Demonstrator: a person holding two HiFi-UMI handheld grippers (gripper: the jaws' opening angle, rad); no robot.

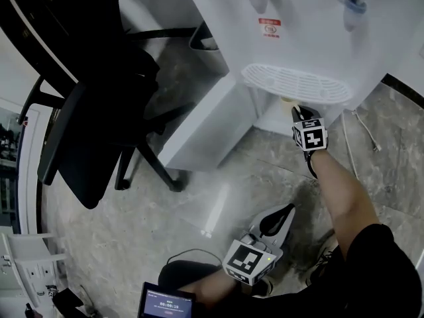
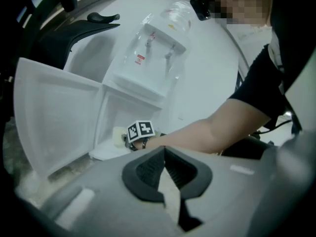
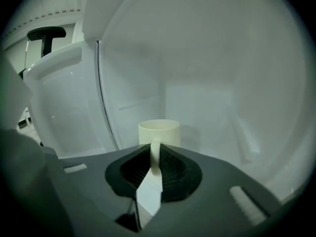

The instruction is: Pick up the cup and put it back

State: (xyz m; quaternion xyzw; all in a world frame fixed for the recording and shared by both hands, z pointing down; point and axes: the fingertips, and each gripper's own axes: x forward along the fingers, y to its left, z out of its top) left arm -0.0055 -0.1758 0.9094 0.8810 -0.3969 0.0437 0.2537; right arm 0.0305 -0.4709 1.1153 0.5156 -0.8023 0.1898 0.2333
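The cup (image 3: 159, 131) is straight ahead of my right tongs (image 1: 296, 113), upright, with its mouth up and its handle (image 3: 155, 157) turned back toward me. The right tongs are pinching that handle, one jaw on each side, so the body of the cup hangs just past the tips. It sits inside the open cabinet (image 3: 197, 107) under the dispenser (image 1: 298, 18), below the ribbed tray (image 1: 295, 85). The tongs hide its base, so I cannot tell whether it already rests on the cabinet floor or is just above it.

My left tongs (image 2: 164, 151) are pressed together with nothing in them. They hang low by my lap, well apart from the cup, so the right hand is the one that matters here.

As I judge it, the job left is to settle the cup level on the cabinet floor and then spread the jaws. Since the handle points at me, I should draw straight back along the same line, so the jaws clear it without tipping the cup.

The cabinet is white and smooth inside, and its door (image 1: 205, 134) is swung open to the left. The floor (image 1: 218, 197) is mottled stone. A black chair (image 1: 99, 111) stands to the left, clear of the reach.
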